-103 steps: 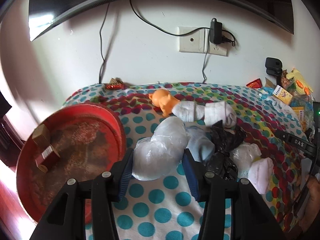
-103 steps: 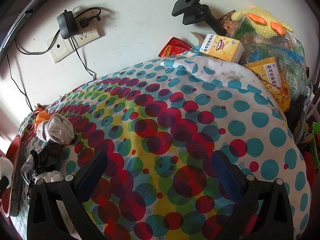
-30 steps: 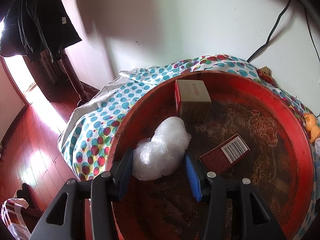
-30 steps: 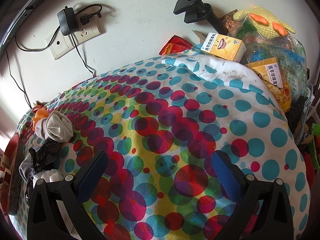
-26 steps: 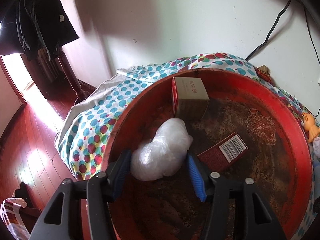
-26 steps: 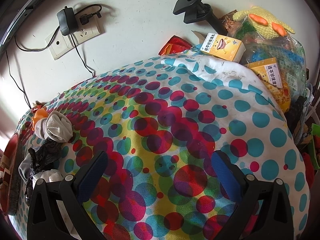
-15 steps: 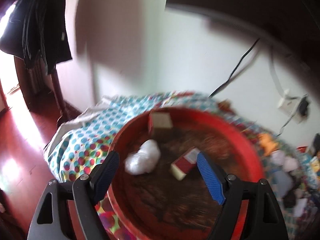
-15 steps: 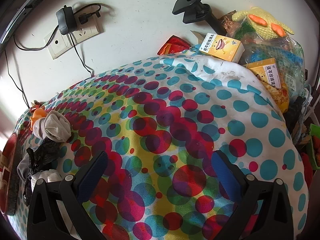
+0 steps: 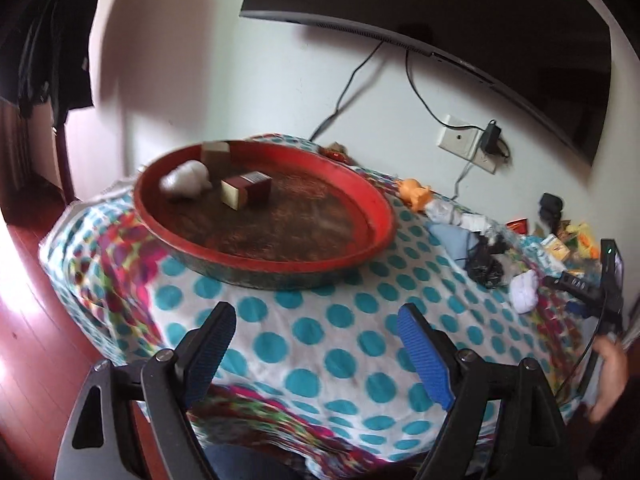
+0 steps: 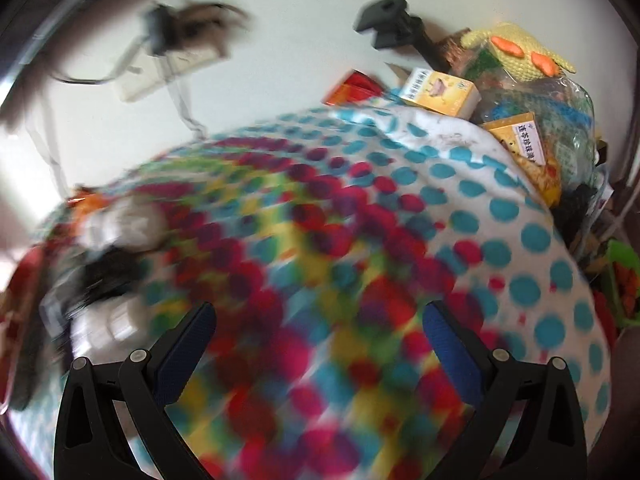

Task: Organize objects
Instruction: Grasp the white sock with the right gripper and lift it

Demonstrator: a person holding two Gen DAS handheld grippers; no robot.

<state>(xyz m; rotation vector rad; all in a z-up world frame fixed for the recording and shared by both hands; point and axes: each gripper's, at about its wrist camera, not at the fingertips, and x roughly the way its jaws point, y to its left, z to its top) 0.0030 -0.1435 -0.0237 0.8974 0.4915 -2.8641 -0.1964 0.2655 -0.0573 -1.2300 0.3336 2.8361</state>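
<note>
Left gripper (image 9: 320, 350) at frame bottom is opening and empty, right gripper (image 10: 318, 344) is spread and empty, white bag (image 9: 187, 179) lies in the red tray (image 9: 256, 270) upper left (jumbled pile (image 9: 484, 256) at right could snag or scatter if grabbed blindly).

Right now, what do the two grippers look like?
Same build for the left gripper and right gripper: black plastic fingers with triangular cutouts and silver screw heads, tipped with ribbed blue pads. No cables or markings show on either.
</note>
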